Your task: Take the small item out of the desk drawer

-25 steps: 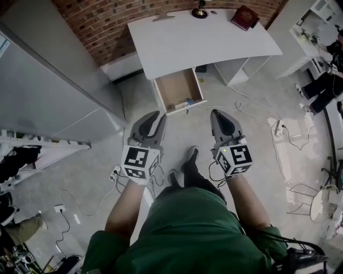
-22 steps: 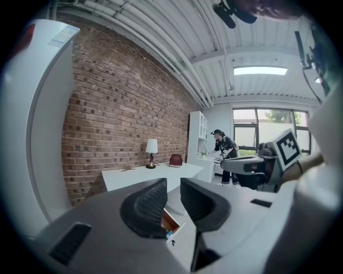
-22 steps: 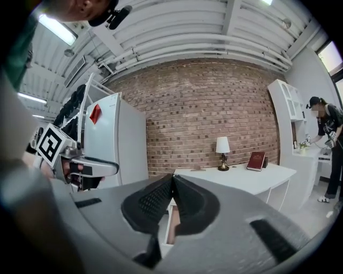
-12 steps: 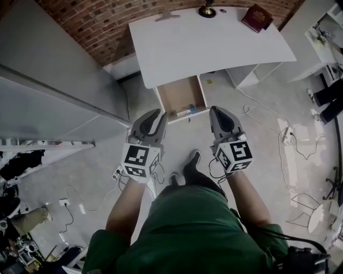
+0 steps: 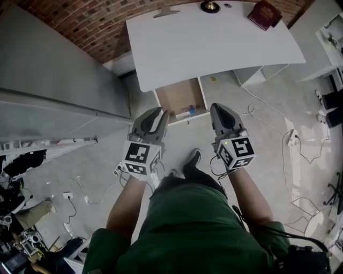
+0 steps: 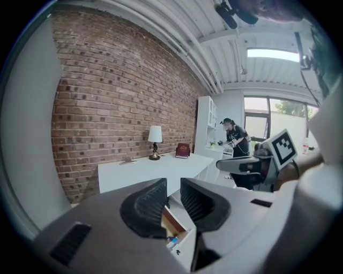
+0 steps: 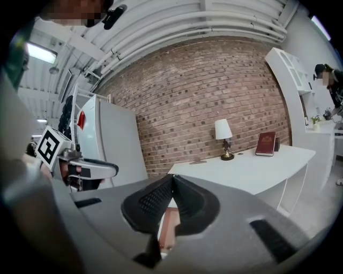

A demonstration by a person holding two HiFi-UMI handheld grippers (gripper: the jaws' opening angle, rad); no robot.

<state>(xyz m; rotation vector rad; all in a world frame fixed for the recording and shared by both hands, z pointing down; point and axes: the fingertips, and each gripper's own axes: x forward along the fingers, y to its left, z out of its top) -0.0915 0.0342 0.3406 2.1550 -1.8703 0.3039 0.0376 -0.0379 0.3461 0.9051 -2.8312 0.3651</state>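
White desk [image 5: 214, 43] — one drawer [image 5: 174, 96] open, one lamp [image 5: 209, 5], one book [image 5: 264, 13] | left gripper [image 5: 159, 112] jaws apart, empty | right gripper [image 5: 216, 108] jaws together

Drawer [image 5: 178, 95] is open, pulled well out from under the near edge of the white desk [image 5: 214, 43], its front toward the person. Pale brown inside, white walls, floor mostly bare. And there's the item [image 5: 191, 112]: small, blue and white, lying flat at the very front of the drawer, over toward the right-hand corner, close against the front wall. It's too small to tell what it is.
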